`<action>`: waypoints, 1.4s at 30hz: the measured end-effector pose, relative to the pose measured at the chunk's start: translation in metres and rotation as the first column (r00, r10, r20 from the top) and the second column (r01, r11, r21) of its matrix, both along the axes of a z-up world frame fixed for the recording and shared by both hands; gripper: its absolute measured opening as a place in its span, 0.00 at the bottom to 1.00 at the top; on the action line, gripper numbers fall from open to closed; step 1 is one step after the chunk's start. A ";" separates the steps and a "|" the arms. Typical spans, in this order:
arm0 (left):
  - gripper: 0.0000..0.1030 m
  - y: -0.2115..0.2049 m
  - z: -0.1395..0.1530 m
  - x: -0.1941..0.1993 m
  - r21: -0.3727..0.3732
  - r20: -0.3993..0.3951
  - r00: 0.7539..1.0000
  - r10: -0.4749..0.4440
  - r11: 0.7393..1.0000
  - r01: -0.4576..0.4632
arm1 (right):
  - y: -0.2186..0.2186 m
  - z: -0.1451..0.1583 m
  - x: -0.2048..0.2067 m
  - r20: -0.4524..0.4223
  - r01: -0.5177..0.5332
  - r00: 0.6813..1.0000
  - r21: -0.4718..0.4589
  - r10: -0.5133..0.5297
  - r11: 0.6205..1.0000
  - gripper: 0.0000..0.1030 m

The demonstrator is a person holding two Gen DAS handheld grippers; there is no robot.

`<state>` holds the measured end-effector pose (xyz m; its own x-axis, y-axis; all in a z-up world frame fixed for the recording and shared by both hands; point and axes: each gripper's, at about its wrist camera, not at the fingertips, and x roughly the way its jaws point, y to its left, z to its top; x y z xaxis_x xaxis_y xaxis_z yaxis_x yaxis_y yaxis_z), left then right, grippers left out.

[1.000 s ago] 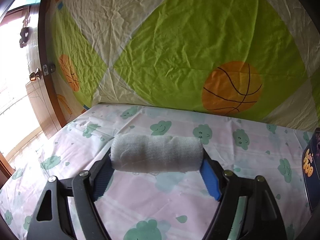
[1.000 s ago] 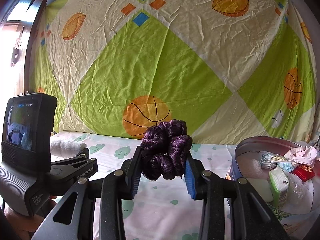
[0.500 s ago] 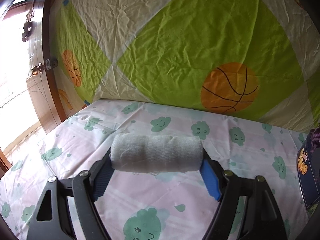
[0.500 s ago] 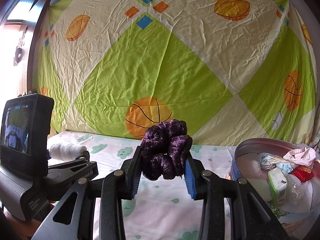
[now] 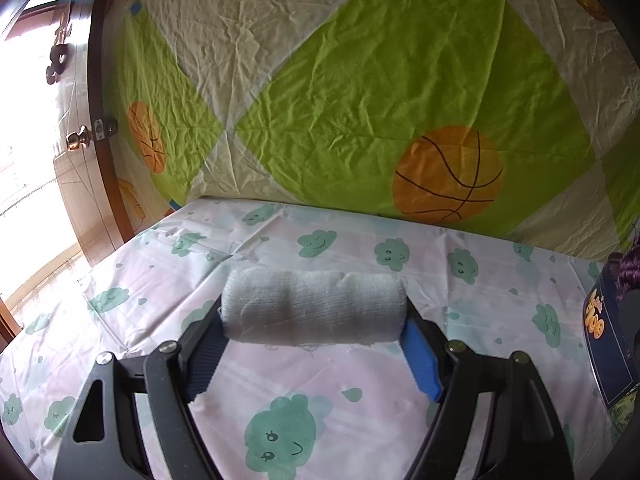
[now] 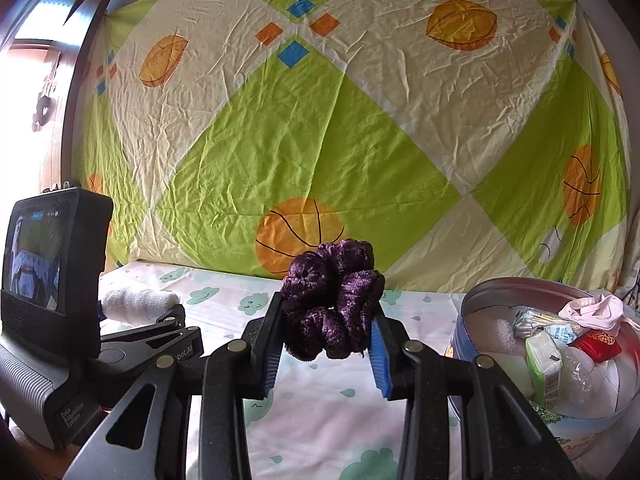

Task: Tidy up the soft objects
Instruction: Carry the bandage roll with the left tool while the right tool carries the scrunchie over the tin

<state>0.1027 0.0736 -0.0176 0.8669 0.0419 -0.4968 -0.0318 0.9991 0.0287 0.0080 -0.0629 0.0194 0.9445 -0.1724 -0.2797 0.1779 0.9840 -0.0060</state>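
The white rolled cloth [image 5: 314, 306] lies crosswise between the pads of the left claw [image 5: 314, 332], gripped at both ends and held above the cloud-printed sheet [image 5: 360, 368] that covers the bench. The purple scrunchie [image 6: 331, 298] is pinched between the blue pads of the right claw [image 6: 326, 350], its ruffles bulging above the fingertips (the claw is closed fairly narrow on it). To the right stands a round tin [image 6: 480, 300] holding packets and a pink cloth [image 6: 592, 310], apart from the scrunchie. A green and cream basketball-print cloth [image 6: 320, 140] hangs behind.
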 end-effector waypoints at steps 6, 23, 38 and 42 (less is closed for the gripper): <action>0.77 -0.004 0.000 -0.007 0.003 0.006 1.000 -0.009 1.000 0.009 | 0.000 0.001 -0.007 0.007 0.001 1.000 -0.007 -0.001 1.000 0.39; 0.77 -0.007 0.000 -0.025 -0.022 0.013 1.000 -0.023 0.999 0.023 | -0.004 0.003 -0.028 0.017 0.019 1.000 -0.017 -0.019 1.000 0.39; 0.77 -0.016 0.000 -0.041 -0.046 0.013 0.999 -0.051 0.998 0.052 | -0.011 0.005 -0.048 0.039 0.023 0.999 -0.034 -0.021 0.999 0.39; 0.77 -0.022 0.000 -0.045 -0.053 0.008 0.998 -0.067 0.996 0.068 | -0.013 0.006 -0.054 0.044 0.024 0.999 -0.047 -0.022 0.999 0.39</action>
